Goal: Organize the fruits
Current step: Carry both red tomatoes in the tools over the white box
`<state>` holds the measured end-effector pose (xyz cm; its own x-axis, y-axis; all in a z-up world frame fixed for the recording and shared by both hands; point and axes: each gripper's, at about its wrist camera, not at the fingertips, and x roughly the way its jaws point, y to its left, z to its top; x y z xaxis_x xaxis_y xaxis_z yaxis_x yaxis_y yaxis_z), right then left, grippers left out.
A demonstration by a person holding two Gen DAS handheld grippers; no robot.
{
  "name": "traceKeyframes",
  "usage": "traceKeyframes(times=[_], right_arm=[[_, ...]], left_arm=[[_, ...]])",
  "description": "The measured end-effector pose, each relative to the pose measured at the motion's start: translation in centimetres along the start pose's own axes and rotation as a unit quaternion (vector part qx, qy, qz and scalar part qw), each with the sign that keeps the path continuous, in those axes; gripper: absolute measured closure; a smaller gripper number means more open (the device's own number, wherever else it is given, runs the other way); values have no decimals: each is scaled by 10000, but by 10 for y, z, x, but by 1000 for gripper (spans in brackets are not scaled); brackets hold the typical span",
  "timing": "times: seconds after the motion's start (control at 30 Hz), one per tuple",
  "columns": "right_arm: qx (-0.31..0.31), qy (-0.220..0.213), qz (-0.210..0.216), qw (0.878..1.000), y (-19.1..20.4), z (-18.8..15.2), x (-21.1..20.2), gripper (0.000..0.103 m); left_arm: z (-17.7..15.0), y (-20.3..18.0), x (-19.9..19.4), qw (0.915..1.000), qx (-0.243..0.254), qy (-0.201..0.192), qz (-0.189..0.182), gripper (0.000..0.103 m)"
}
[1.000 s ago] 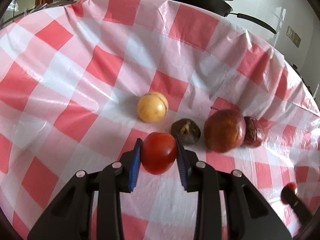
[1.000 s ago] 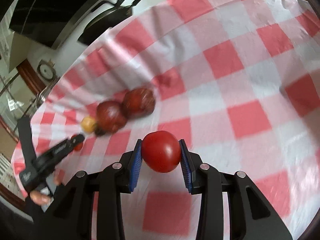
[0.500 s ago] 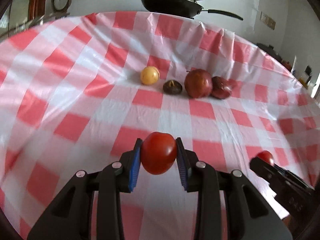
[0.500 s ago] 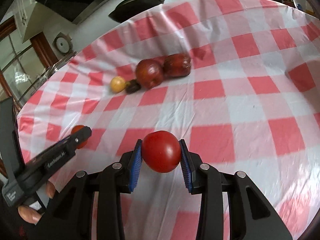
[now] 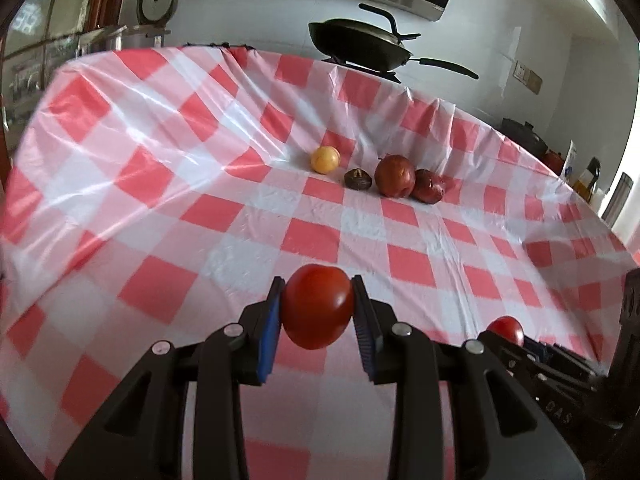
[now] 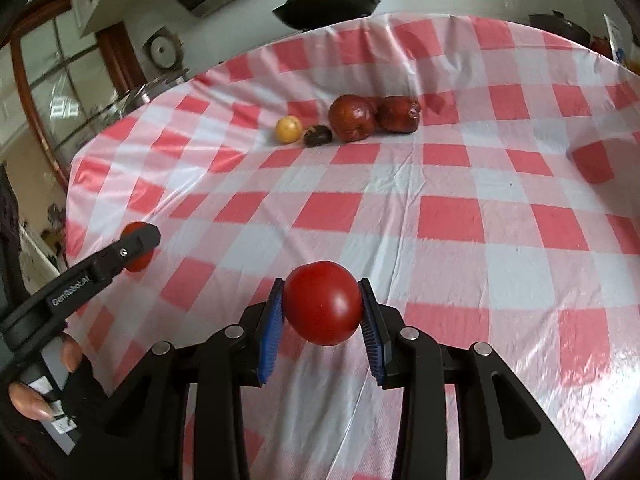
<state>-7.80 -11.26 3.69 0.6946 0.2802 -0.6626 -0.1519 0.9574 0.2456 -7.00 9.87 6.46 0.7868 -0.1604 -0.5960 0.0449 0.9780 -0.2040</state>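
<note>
My left gripper (image 5: 318, 312) is shut on a red tomato (image 5: 318, 310) and holds it above the near part of the checked tablecloth. My right gripper (image 6: 323, 308) is shut on a second red tomato (image 6: 323, 302), also above the near cloth. A row of fruit lies far ahead: a yellow round fruit (image 5: 325, 160), a small dark brown fruit (image 5: 358, 179), a large dark red fruit (image 5: 395, 176) and another dark red fruit (image 5: 428, 187). The same row shows in the right wrist view, from the yellow fruit (image 6: 288, 129) to the dark red fruit (image 6: 399, 114).
The red and white checked tablecloth (image 5: 240, 216) covers the round table. A black pan (image 5: 360, 42) sits on a stove behind the table. The left gripper (image 6: 136, 246) shows at the left of the right wrist view, and the right gripper's tomato (image 5: 506, 328) shows low right in the left wrist view.
Both grippers have pulled back from the fruit row toward the near side of the table, each still holding its tomato. The row now looks smaller and farther away.
</note>
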Motion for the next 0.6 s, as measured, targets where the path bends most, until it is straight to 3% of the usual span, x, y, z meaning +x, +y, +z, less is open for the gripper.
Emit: traceKeyframes(times=[0.27,0.6], right_arm=[[-583,73,232,9980,46,-17,-15,67],[-1553,330,659,9851,127,-50,-20,67]], left_arm=[[-21,25,-41,9998,72,-109,126,70],[-58,82,-89,9967,239,-257,733,70]])
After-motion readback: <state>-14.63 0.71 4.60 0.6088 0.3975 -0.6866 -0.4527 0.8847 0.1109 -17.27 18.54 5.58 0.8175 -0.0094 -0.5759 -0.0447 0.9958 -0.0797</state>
